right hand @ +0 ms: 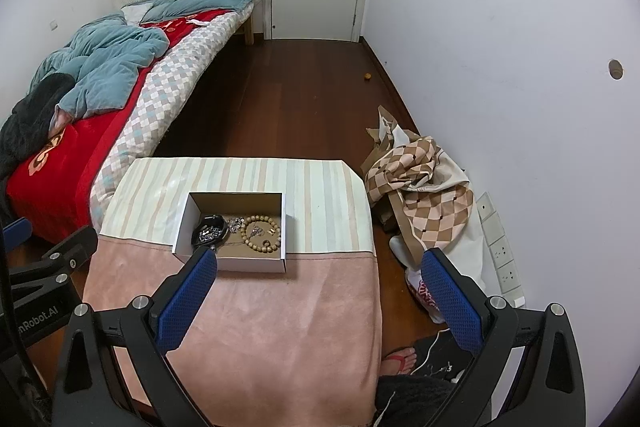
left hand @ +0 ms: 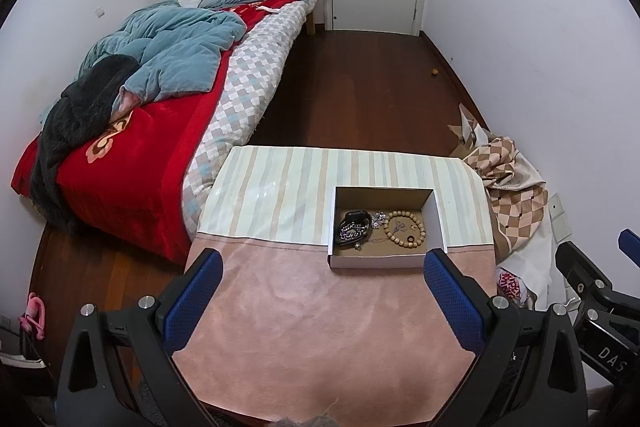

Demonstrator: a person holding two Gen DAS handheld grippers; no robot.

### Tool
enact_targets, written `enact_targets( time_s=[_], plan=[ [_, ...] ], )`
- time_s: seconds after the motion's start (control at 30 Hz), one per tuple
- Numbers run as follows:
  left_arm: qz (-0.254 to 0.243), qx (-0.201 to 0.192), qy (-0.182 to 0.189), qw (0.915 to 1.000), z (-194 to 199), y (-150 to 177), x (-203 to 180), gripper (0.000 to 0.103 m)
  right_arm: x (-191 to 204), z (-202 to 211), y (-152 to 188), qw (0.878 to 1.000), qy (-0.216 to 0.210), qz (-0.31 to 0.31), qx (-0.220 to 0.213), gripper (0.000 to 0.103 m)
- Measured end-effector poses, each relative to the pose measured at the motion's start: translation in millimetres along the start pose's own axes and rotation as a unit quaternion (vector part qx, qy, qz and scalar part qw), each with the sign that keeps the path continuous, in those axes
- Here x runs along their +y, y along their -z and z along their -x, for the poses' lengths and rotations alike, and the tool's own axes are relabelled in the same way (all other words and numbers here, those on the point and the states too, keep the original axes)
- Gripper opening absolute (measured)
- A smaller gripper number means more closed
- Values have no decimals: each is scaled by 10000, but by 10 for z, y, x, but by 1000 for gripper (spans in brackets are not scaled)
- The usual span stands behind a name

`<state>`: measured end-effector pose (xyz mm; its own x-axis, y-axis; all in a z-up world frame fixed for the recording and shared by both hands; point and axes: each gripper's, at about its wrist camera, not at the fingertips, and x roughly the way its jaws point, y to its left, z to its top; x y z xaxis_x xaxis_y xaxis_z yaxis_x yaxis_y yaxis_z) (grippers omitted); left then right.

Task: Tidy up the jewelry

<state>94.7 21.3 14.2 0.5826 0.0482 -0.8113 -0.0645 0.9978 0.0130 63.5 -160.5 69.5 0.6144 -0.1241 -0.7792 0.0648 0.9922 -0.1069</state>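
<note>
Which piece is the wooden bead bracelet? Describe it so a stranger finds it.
On the cloth-covered table sits an open white cardboard box. Its right half holds the tan wooden bead bracelet, a ring of round beads, unlike the dark metallic tangle to its left.

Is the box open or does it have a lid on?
Open. The box has no lid on it, so you can look straight in and see the bead bracelet and other jewelry on its floor.
</note>
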Motion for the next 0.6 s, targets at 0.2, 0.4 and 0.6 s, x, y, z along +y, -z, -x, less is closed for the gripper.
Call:
enact_targets(
  time_s=[0.2, 0.4, 0.6],
  plan=[
    [0, -6, 3, 10000, 0, 3, -1, 102, 11, 4, 11, 10000, -16, 3, 3, 103],
    [-2, -25, 2, 10000, 4, 7, 8, 102, 21, 2, 25, 10000, -31, -3, 10, 103],
    [-17, -34, -11, 10000, 12, 13, 1, 102, 22, 3, 40, 10000, -44, -21, 10, 103]
  ],
)
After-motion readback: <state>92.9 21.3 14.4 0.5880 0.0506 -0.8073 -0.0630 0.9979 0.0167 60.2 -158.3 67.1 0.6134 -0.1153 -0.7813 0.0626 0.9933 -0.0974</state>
